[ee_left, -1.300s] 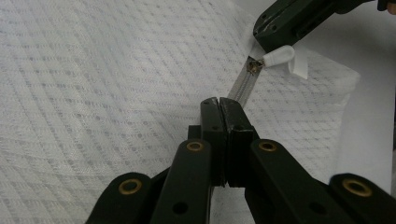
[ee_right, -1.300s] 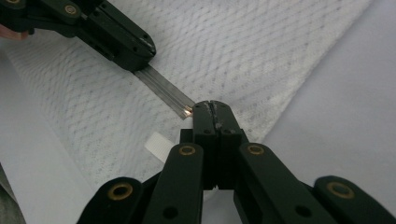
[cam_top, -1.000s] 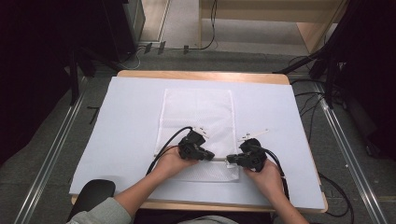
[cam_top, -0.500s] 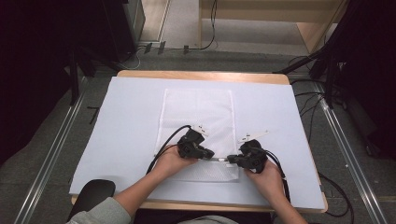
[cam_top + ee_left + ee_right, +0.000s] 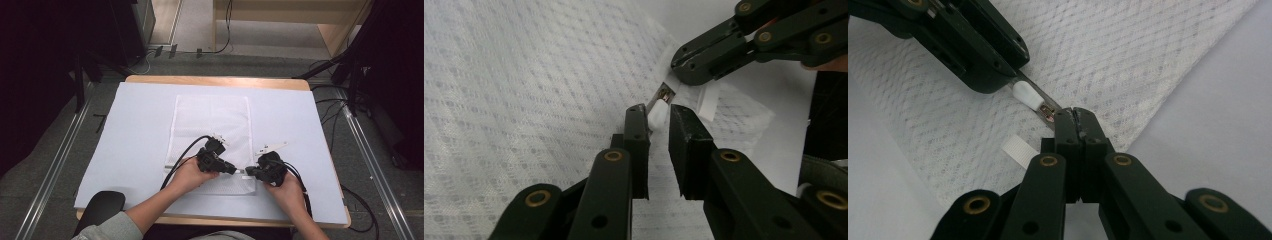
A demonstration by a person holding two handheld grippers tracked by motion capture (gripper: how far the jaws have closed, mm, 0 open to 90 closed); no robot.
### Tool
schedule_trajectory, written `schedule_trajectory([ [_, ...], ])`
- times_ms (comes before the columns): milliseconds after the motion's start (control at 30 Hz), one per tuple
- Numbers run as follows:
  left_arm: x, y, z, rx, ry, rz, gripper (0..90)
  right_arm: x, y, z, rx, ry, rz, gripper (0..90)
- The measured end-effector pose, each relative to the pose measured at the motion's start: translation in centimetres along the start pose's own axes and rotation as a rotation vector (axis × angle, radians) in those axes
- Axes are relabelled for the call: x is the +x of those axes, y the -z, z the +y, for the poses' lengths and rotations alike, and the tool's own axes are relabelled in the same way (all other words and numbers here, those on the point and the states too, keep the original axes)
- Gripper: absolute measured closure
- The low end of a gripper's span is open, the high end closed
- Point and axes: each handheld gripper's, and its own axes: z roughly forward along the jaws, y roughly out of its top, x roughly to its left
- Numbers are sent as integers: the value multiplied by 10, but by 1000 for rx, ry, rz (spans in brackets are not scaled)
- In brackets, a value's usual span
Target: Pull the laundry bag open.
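A white mesh bag lies flat on the pale blue mat. At the bag's near right corner, my left gripper is shut on the white zipper pull. The metal slider sits just beyond the pull. Tip to tip with it, my right gripper is shut on the bag's edge beside the slider. In the left gripper view, the right gripper comes in from the upper right. A short white ribbon tag sticks out of the bag's hem.
The wooden table edge frames the mat. Cables trail from both grippers over the bag and mat. A dark chair part sits at the near left. Metal floor rails and cords run along both sides.
Both hands have shifted a little to the right and toward the near edge. The grips look the same.
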Motion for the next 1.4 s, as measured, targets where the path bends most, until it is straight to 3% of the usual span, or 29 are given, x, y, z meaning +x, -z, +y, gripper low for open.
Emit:
schedule_trajectory([
  [433, -4, -11, 3, -9, 65, -28, 761, 3, 0, -1, -2, 16, -19, 900],
  [600, -5, -13, 4, -17, 57, -21, 773, 3, 0, -1, -3, 15, -18, 900],
  [767, -5, -16, 4, -25, 52, -27, 848, 3, 0, -1, -3, 20, -19, 900],
  [900, -1, -16, 7, -17, 65, -46, 860, 4, 0, -1, 0, 16, -18, 900],
  [1067, -1, -17, 7, -28, 73, -41, 857, 5, 0, -1, -2, 23, -27, 900],
  [1400, -2, -16, 6, -10, 56, -51, 871, 6, 0, -1, 1, 32, -36, 900],
])
